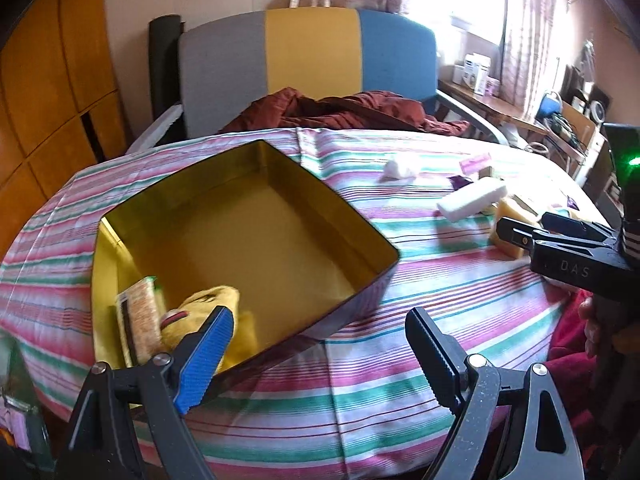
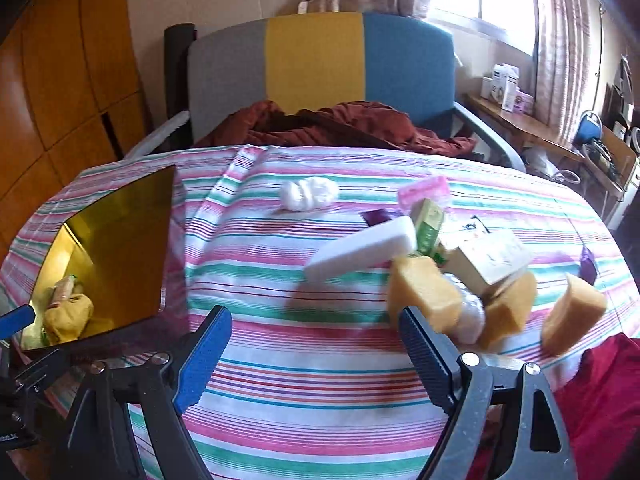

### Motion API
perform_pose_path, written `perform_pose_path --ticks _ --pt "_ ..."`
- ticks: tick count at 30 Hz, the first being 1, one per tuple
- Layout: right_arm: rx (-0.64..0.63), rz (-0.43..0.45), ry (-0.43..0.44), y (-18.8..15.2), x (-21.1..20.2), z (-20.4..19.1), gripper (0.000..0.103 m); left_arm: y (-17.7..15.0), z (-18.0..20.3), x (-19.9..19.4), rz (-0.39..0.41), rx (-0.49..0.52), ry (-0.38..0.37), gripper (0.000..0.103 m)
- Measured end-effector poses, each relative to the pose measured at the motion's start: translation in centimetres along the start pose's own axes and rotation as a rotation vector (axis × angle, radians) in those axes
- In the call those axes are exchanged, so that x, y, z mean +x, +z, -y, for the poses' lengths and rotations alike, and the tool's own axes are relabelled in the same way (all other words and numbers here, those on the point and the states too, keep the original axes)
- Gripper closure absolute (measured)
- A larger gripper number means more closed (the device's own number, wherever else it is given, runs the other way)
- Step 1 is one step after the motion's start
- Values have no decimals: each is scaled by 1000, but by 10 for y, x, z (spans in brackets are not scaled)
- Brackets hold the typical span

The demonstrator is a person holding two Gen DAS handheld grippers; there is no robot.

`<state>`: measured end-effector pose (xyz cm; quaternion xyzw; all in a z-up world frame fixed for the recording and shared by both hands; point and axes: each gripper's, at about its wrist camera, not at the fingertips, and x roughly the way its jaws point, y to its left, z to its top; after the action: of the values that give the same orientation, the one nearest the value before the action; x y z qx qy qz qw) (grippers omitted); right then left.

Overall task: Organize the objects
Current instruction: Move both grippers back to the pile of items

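Note:
An open tin with a gold lining (image 1: 260, 240) stands on the striped tablecloth, holding a yellow plush toy (image 1: 212, 304) and a patterned packet (image 1: 140, 312) in its near corner. My left gripper (image 1: 320, 344) hovers open over the tin's near rim with nothing between its fingers. In the right wrist view the tin (image 2: 120, 240) is at the left. My right gripper (image 2: 312, 324) is open and empty just in front of a pile: a white block (image 2: 360, 252), yellow sponges (image 2: 424, 292), a cardboard box (image 2: 488, 260) and a green packet (image 2: 428, 220).
A white cotton wad (image 2: 308, 194), a pink packet (image 2: 424, 190) and a purple wrapper (image 2: 380, 216) lie farther back. Behind the table stands a grey, yellow and blue chair (image 2: 316, 64) with a brown cloth (image 2: 340, 124). Red fabric (image 2: 608, 392) is at the near right edge.

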<state>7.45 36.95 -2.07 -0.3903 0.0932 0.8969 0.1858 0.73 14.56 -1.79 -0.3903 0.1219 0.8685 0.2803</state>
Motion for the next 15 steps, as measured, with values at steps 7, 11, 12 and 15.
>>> perform_pose_path --ticks 7,11,12,15 --pt "104 8 -57 7 -10 55 16 15 28 11 -16 55 -84 12" --pt "190 22 -105 17 -21 96 16 25 48 22 -40 83 -151 11" --pt "206 25 -114 19 -23 103 16 28 53 25 -45 90 -169 11" --pt "261 38 -144 24 -26 132 16 36 74 35 -49 144 -203 11"
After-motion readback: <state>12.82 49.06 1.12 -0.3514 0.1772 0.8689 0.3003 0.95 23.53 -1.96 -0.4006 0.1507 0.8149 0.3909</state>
